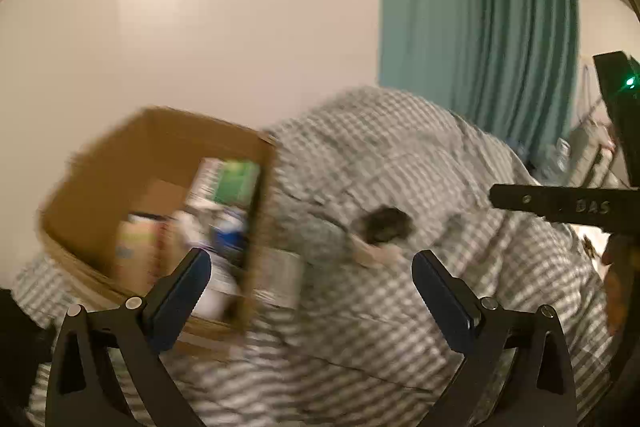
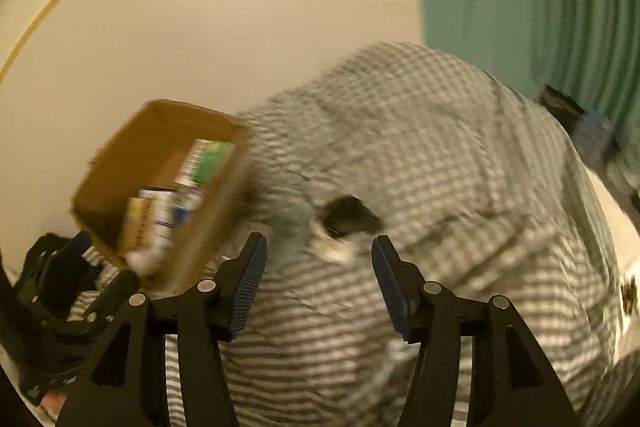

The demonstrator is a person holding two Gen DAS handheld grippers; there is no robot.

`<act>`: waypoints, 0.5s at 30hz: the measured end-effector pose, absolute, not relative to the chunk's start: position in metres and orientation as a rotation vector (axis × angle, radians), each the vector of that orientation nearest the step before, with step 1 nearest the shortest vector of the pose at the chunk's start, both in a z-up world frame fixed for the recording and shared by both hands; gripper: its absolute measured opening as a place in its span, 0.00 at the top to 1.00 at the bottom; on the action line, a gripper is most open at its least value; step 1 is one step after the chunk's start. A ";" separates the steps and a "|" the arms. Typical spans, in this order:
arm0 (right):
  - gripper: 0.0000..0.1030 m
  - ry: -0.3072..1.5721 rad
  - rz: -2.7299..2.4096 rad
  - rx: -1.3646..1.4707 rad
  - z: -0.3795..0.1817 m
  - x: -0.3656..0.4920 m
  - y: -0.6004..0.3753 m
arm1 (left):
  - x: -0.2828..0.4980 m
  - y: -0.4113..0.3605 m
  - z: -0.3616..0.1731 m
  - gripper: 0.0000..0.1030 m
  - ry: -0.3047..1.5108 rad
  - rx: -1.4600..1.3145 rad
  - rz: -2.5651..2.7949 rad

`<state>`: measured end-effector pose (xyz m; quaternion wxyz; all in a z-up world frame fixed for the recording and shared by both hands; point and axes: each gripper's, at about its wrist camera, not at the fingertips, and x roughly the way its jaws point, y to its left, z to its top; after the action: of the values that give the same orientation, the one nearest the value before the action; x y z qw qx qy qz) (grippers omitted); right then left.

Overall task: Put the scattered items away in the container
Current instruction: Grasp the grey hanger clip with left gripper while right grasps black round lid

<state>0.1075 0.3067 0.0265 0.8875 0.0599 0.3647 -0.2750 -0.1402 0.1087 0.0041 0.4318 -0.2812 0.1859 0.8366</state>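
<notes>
Bed [image 1: 400, 327] w/ grey-white checked cover fills lower half of both views; blurred, cams prob. in motion. Plain wall behind, teal curtain [image 1: 480, 27] upper right.

Cardboard box [image 1: 160, 147] = the container. Sits on the bed, left of centre in both views, open top, near wall tilted toward cam. Inside: several packages stood or leaning on end — green-white carton [image 2: 210, 157] at back, pale box [image 2: 138, 223] w/ orange tint at front, white-blue one [image 2: 168, 211] between. Labels unreadable. Looks maybe half full; room left, as a guess.

Loose item [image 2: 346, 217]: small dark lump w/ a pale piece at its lower-left edge, lying on the cover right of the box, apart from it. Too blurred to name. Long axis, as far as can be told, runs lower left to upper right in frame. No other stray item made out on the cover.

Key relation: in right wrist view the item sits just above the gap betw. the fingers, nearly centred, a bit left. In left wrist view it's above and right of centre, farther off-line. Judgement: right gripper [image 2: 319, 275] is nearer and better lined up, so the pick is likely its job; approach is straight ahead along the fingers, and wrist may need a slight roll to close across the short side.

Right gripper: fingers spread, nothing held. Left gripper [image 1: 312, 277]: fingers wide apart, empty, left finger overlapping the box's near edge in frame.
</notes>
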 end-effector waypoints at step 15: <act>0.47 0.865 -0.554 0.257 -0.030 0.118 0.209 | -0.174 0.201 -0.149 0.00 0.733 -0.758 2.082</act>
<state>0.1175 0.2093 -0.0304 0.8632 0.1225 0.4124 -0.2642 -0.1741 0.2010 -0.1485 0.3928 -0.2986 0.2889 0.8204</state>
